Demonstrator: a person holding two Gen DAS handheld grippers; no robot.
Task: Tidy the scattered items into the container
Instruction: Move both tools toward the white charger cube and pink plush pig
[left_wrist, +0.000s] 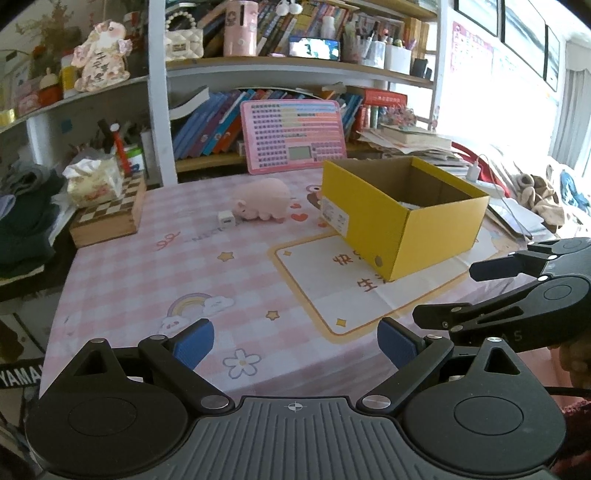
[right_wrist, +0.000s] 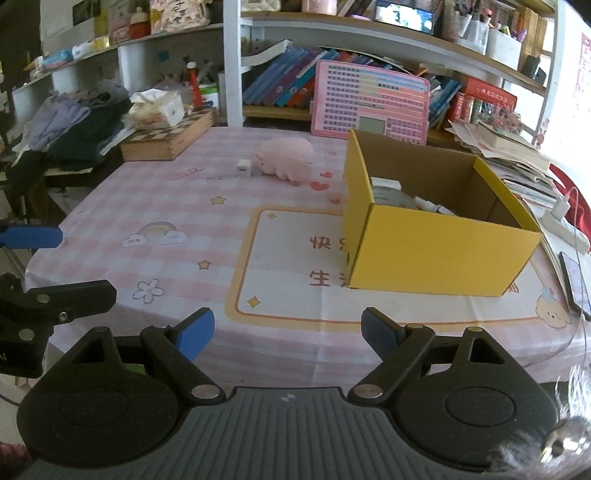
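With several white items lying in the open yellow cardboard box (right_wrist: 436, 254), we are hovering both the left gripper (left_wrist: 295, 345) and the right gripper (right_wrist: 288, 334) spread wide and empty, leaving the pink plush pig (right_wrist: 286, 157) and small white cube charger (right_wrist: 243, 167) out on the checked tablecloth (right_wrist: 166, 206).

My left gripper (left_wrist: 295, 345) over pink checked tablecloth (left_wrist: 147, 266), jaws wide, nothing between. Yellow box (left_wrist: 402, 221) ahead right, open-topped. Pink plush pig (left_wrist: 264, 199) beyond, small white cube (left_wrist: 226, 218) just beside its snout. Right gripper (left_wrist: 443, 295) at right edge.
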